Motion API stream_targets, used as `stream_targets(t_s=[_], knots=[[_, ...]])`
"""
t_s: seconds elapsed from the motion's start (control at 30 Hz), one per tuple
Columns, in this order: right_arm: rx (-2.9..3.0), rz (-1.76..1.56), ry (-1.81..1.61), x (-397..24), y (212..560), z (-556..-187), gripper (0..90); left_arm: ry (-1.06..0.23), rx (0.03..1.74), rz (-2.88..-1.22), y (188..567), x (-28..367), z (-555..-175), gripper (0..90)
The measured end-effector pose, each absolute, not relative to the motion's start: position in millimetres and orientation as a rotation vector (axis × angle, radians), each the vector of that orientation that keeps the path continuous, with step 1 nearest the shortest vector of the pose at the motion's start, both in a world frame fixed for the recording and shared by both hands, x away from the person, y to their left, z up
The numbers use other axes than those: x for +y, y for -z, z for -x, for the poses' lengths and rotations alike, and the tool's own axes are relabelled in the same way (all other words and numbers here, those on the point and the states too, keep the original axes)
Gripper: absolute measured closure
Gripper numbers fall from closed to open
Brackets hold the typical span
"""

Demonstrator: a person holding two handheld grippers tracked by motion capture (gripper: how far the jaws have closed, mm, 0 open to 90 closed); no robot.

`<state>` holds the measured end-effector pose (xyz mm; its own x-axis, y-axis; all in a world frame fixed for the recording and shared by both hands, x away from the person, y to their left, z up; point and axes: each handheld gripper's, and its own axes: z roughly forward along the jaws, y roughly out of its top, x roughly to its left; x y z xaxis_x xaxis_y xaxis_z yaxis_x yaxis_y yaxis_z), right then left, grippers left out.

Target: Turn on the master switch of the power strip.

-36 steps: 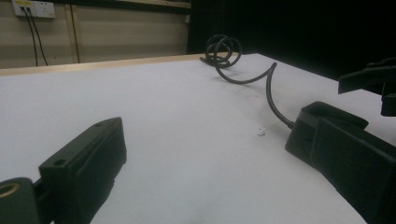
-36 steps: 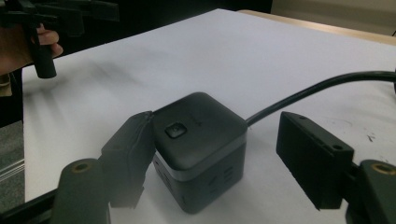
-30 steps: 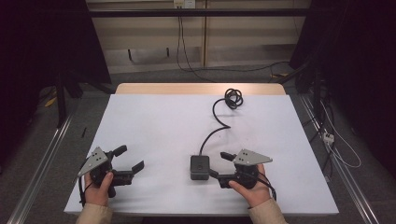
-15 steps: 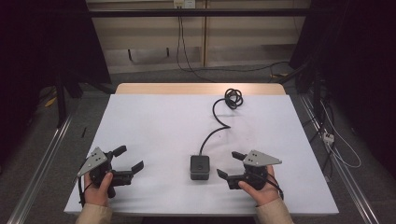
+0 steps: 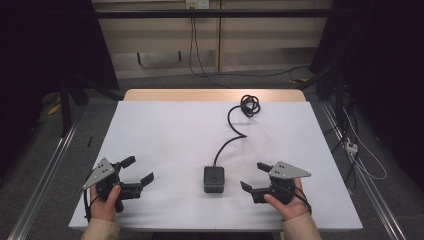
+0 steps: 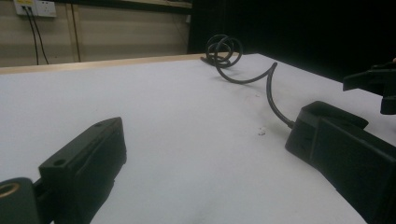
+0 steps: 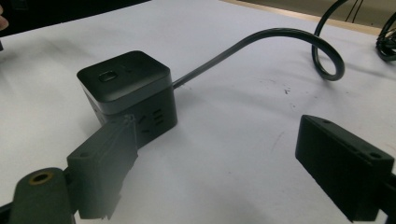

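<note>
A: What's on your table, counted?

B: One black cube-shaped power block (image 5: 214,179), one black cable (image 5: 231,131) running from it, and two grippers, one in each of your hands. The white table (image 5: 165,130) carries nothing else that I can make out.

A: Where does the block sit?

B: Near the table's 6 o'clock edge, a little toward 3 o'clock of centre, standing flat. Its cable leaves the far face, curves toward 12 o'clock and ends in one small coil (image 5: 249,105) close to the wooden strip (image 5: 215,95) at the far edge.

A: And your left gripper?

B: Your left gripper (image 5: 136,174) is near the 7 o'clock corner, well apart from the block. Its jaws are spread wide with bare table between them; they grip nothing. In the left gripper view the block (image 6: 327,119) lies partly behind one jaw, farther off.

A: And the right one?

B: Your right gripper (image 5: 255,176) is at about 5 o'clock, just beside the block on its 3 o'clock side, pointing toward it. Its jaws are also wide apart and empty. In the right gripper view the block (image 7: 128,88) appears just past one jaw; whether that jaw touches it, I cannot tell.
</note>
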<state>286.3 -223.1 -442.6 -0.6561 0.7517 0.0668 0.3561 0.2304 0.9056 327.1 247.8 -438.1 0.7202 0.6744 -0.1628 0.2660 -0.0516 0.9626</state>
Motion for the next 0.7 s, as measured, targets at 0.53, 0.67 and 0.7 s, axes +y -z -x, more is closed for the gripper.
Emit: stream_targets(t_s=[0.53, 0.67, 0.7], knots=[[2.094, -1.058, -1.377, -243.8, 444.0, -282.9, 12.3, -0.395, 0.772, -1.636, 438.4, 248.0, -326.9, 3.3], [2.091, -1.062, -1.365, -248.3, 444.8, -281.9, 12.4, -0.394, 0.774, -1.635, 438.7, 247.9, -326.9, 3.3], [2.091, -1.064, -1.358, -249.2, 444.9, -281.5, 12.5, -0.393, 0.775, -1.634, 438.6, 248.0, -326.9, 3.3]])
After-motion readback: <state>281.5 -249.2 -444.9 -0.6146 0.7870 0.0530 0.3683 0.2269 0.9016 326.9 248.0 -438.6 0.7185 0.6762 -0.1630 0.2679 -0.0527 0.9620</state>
